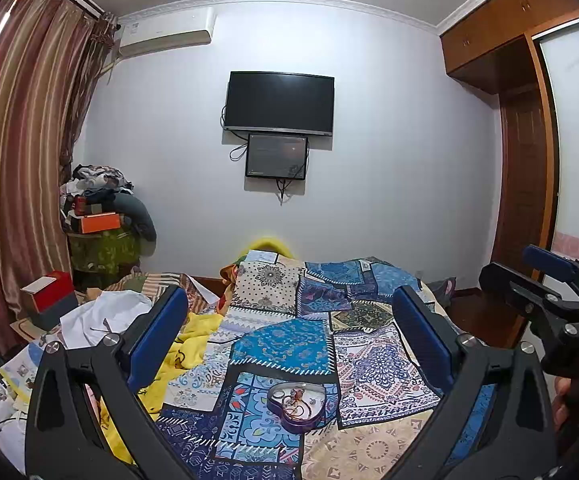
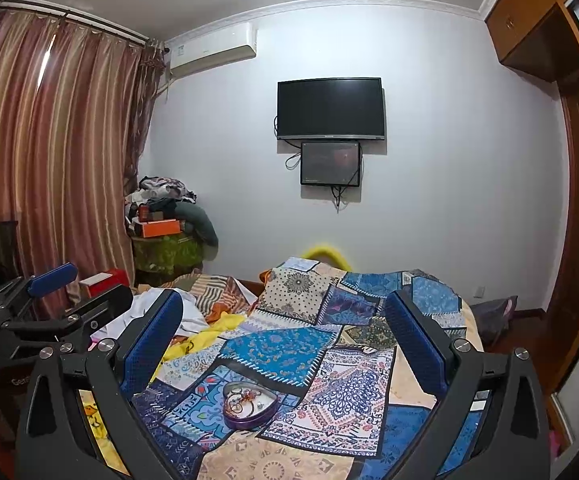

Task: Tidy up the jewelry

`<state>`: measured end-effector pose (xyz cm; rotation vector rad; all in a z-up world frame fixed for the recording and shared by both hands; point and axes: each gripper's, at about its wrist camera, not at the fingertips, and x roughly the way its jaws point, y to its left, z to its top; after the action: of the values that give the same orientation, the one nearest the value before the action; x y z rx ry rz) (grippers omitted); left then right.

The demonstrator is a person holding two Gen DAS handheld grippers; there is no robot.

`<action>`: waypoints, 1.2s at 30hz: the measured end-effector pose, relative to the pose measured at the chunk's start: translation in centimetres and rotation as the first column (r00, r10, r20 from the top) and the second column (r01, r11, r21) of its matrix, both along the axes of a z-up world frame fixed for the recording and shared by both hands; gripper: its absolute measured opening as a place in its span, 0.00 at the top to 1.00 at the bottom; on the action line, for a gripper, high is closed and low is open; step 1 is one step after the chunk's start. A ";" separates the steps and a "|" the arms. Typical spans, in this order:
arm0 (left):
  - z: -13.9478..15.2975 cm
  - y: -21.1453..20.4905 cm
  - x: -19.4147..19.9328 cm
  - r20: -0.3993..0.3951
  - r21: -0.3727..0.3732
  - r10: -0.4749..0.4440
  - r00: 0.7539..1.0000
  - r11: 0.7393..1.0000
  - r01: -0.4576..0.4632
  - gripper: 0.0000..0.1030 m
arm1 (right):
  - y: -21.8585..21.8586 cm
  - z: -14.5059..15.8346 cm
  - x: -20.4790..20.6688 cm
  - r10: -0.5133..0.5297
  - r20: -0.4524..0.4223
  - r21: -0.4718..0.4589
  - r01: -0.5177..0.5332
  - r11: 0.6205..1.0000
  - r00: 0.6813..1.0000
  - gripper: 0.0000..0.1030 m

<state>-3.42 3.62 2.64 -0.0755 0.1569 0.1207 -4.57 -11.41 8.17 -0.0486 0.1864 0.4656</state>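
A purple heart-shaped tin lies open on the patchwork bedspread. It holds a tangle of jewelry: rings, a thin cord and small beads. The tin also shows in the right wrist view, with the jewelry inside. My left gripper is open and empty, raised above and behind the tin. My right gripper is open and empty, also above the tin. The right gripper shows at the right edge of the left wrist view. The left gripper shows at the left edge of the right wrist view.
Yellow cloth, white cloth and papers lie on the bed's left side. A red and white box stands there. A pile of clothes and boxes stands in the far corner. A TV hangs on the wall. Wardrobe at right.
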 end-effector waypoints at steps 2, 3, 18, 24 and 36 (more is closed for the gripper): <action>0.0 -0.1 0.1 -0.001 -0.001 0.001 1.000 1.000 -0.001 0.01 | 0.0 0.0 -0.1 -0.002 -0.001 -0.003 0.001 1.000 1.000 0.03; 0.0 0.0 0.1 -0.002 0.000 0.002 1.000 1.000 -0.002 0.01 | 0.0 0.0 -0.1 -0.001 -0.002 -0.004 0.001 1.000 1.000 0.03; -0.2 -0.1 0.1 -0.017 -0.008 -0.015 1.000 1.000 0.015 0.01 | -0.2 -0.2 -0.1 -0.003 -0.010 0.005 0.003 1.000 1.000 0.02; -0.2 -0.1 0.2 -0.018 -0.008 -0.019 1.000 1.000 0.019 0.01 | -0.2 -0.2 0.0 -0.004 -0.012 0.008 0.004 1.000 1.000 0.02; -0.2 0.0 0.4 -0.025 -0.004 -0.025 0.999 1.000 0.025 0.01 | -0.4 -0.4 0.3 -0.004 -0.029 0.013 0.004 1.000 1.000 0.02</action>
<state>-3.02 3.59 2.45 -0.0762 0.1827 0.0961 -4.32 -11.81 7.78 -0.0283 0.2121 0.4640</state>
